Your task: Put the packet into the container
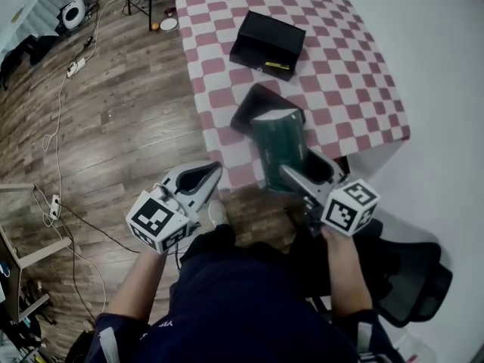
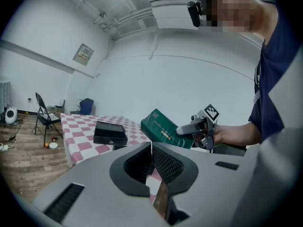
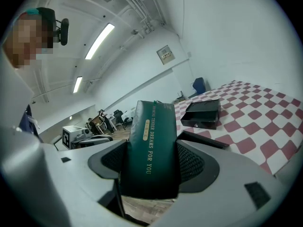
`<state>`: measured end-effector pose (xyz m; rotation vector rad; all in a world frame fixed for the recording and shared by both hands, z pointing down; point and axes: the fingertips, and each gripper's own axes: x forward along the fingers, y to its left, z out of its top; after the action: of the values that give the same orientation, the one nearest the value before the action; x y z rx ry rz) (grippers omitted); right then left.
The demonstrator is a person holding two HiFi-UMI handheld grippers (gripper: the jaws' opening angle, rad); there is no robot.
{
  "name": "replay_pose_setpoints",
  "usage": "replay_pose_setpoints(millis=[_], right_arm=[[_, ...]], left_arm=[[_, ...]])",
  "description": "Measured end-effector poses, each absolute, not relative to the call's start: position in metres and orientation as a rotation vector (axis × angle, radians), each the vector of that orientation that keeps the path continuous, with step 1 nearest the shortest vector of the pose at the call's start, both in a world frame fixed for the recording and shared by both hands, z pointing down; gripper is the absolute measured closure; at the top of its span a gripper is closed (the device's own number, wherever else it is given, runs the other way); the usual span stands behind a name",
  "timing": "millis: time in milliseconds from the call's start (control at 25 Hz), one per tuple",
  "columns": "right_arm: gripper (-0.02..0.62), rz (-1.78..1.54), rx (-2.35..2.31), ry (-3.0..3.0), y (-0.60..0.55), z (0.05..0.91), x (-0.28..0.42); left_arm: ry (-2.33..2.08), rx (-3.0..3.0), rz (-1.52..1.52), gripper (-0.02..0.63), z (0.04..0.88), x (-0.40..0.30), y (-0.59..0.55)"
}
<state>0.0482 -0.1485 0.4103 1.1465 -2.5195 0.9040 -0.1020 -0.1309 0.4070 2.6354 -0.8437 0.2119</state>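
Observation:
A dark green packet (image 1: 278, 144) with gold print is clamped upright between the jaws of my right gripper (image 1: 293, 174), just over the table's near edge. It fills the right gripper view as the packet (image 3: 151, 143) in that gripper (image 3: 150, 169). The black open container (image 1: 268, 42) sits mid-table on the red-and-white checked cloth (image 1: 355, 74), and shows as the container (image 3: 201, 113) beyond the packet. A flat black lid (image 1: 253, 103) lies near the edge, partly under the packet. My left gripper (image 1: 215, 170) hangs left of the table over the floor, shut and empty (image 2: 151, 148).
Cables and a power strip (image 1: 74, 67) trail across the wood floor at left. A white round device (image 1: 73, 12) and a small plate (image 1: 168, 23) lie near the far table corner. A black office chair (image 1: 412, 278) stands at my right. A folding chair (image 2: 45, 117) stands behind the table.

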Motion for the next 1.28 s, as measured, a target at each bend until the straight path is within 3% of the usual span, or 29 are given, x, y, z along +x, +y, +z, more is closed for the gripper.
replay_pose_setpoints(millis=[640, 1280], right_arm=[[0.258, 0.784, 1.099, -2.450, -0.205, 0.415, 0.039], [0.258, 0.375, 0.865, -2.327, -0.275, 0.461, 0.065]], left_arm=[[-0.862, 2.581, 0.171, 0.578, 0.413, -0.111, -0.168], [-1.035, 2.468, 0.215, 0.578, 0.426, -0.076, -0.199]])
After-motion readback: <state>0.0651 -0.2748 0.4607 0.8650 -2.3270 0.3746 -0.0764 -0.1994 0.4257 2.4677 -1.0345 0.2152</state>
